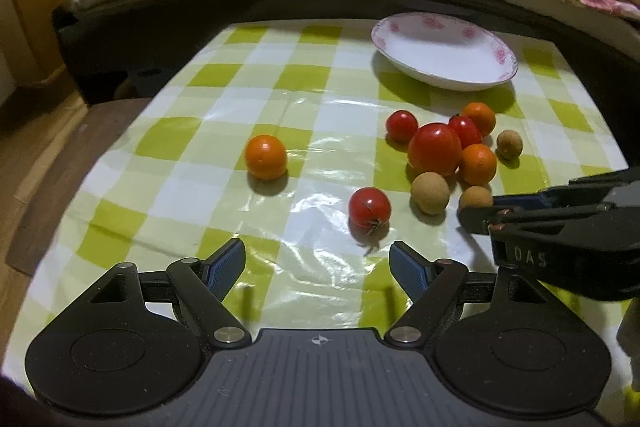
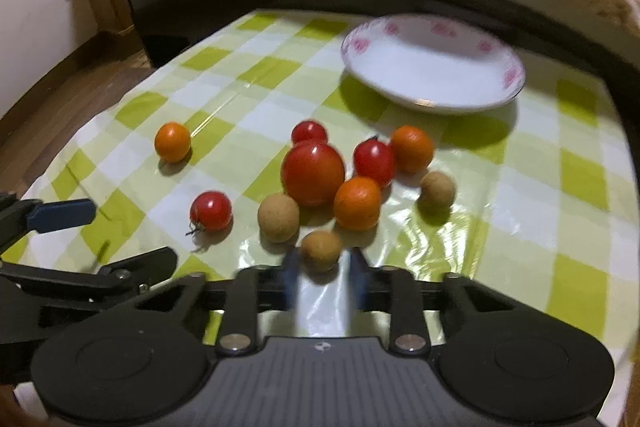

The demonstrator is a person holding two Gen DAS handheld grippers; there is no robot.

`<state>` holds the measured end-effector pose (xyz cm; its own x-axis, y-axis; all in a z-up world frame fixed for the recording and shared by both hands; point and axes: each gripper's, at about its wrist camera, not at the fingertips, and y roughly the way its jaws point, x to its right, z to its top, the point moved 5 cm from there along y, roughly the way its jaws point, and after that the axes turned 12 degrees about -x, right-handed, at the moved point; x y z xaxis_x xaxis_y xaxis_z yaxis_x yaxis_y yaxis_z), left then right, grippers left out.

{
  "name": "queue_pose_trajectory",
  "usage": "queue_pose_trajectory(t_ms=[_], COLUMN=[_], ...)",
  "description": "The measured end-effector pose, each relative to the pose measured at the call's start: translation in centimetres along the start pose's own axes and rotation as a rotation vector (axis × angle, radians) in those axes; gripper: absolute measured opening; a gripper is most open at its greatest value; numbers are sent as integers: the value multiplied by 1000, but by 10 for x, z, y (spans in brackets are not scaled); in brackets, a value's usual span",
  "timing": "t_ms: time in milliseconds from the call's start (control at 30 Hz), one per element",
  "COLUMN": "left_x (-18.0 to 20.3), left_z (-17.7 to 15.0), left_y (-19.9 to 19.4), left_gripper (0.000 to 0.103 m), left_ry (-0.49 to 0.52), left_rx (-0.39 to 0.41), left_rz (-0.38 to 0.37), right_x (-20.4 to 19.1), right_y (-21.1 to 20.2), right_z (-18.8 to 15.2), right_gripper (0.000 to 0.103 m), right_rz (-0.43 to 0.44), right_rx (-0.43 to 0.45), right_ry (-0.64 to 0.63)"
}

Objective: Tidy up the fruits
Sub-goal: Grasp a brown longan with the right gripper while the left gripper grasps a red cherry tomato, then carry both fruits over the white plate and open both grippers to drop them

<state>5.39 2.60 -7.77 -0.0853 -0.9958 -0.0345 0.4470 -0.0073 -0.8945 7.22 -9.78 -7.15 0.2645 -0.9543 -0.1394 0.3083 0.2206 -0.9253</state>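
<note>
Zero fruits on the plate [image 2: 434,103] | ten loose on the desk [image 1: 256,83] | right tongs [image 2: 322,277] part-spread around the nearest longan [image 2: 321,251], grip unclear through blur | left tongs [image 1: 318,269] spread, empty, near a stemmed tomato [image 1: 369,207] | sorting barely begun.

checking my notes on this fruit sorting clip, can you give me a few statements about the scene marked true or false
1. The plate holds no fruit. True.
2. The left hand-held gripper is shut on a tomato. False: its jaws are open with nothing between them.
3. One orange sits apart from the main cluster. True.
4. The right hand-held gripper has a brown fruit at its fingertips. True.
5. The tablecloth is plain blue. False: it is checked green and white.
</note>
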Motion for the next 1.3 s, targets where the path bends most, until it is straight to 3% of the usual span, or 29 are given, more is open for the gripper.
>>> queue_pose_trajectory(t_ms=[333,600,733,933,1300], left_x=[15,22,21,22,31], left_z=[12,21,23,22,41], left_y=[18,31,32,30,8], left_gripper=[57,49,37,34,34], left_ry=[39,52,47,43,1], left_rx=[-12,1,2,-7,28], left_rz=[-153,-152,-122,-102,-194], right_x=[14,23,28,29,30], right_y=[-12,-11,-10,-15,-30], right_z=[-3,-10,-12,-10,0], right_gripper=[25,25,25,25,25], right_rz=[43,58,66,66,73], right_rx=[4,-21,-29,-14,34], right_ry=[44,64,83,80,90])
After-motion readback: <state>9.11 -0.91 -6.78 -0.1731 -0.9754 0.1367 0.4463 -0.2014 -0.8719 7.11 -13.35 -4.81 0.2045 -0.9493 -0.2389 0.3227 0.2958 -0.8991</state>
